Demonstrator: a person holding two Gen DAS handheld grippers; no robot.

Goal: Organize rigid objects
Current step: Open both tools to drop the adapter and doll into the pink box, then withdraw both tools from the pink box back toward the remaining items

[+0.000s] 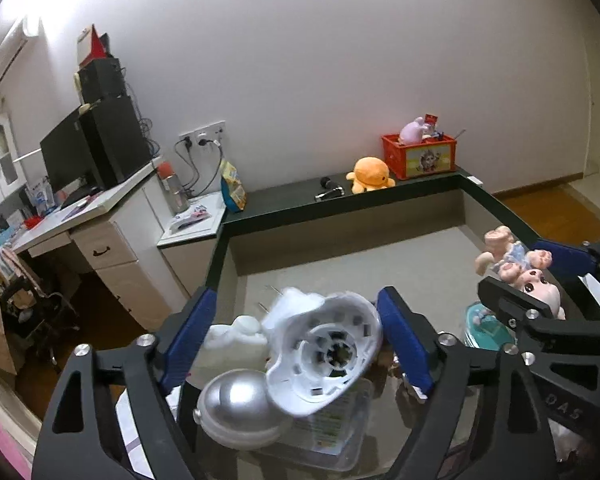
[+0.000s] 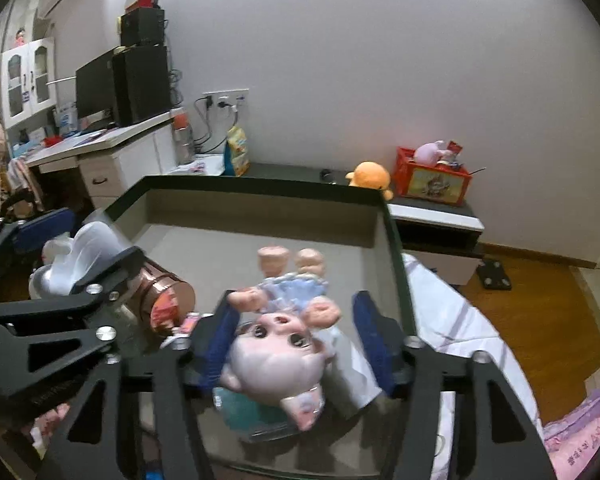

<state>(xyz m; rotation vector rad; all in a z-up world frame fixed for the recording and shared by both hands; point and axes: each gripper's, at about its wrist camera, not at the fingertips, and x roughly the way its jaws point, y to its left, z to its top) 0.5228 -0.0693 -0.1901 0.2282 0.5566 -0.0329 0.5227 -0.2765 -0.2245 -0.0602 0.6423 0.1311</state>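
We see the left tongs point(image 1: 296, 336) spread wide, blue pads clear of a white plastic toy with a ribbed round base point(image 1: 324, 356) that sits blurred between them, base facing the camera, tilted. Just below it sits a silver ball in a clear dome point(image 1: 240, 404), and beneath both a clear plastic box point(image 1: 340, 436). A white lumpy figure point(image 1: 232, 344) is beside the left pad.

Right tongs point(image 2: 296, 336) also apart — a pink-faced doll in a pale blue dress point(image 2: 280, 344) lies between the pads, upside down, head toward the camera, feet pointing away along the tongs' line; whether the left pad touches it we cannot tell, the right pad stands clear. Under the head is a teal round container point(image 2: 240, 412). A copper-coloured cylinder point(image 2: 164, 300) lies on its side to the left, near the left tongs' frame.

Beyond is a dark-rimmed recessed tray point(image 2: 260, 184); on the dark ledge behind sit an orange plush point(image 1: 370, 174), a red crate of toys point(image 1: 420, 154) and a black microphone point(image 1: 330, 192).
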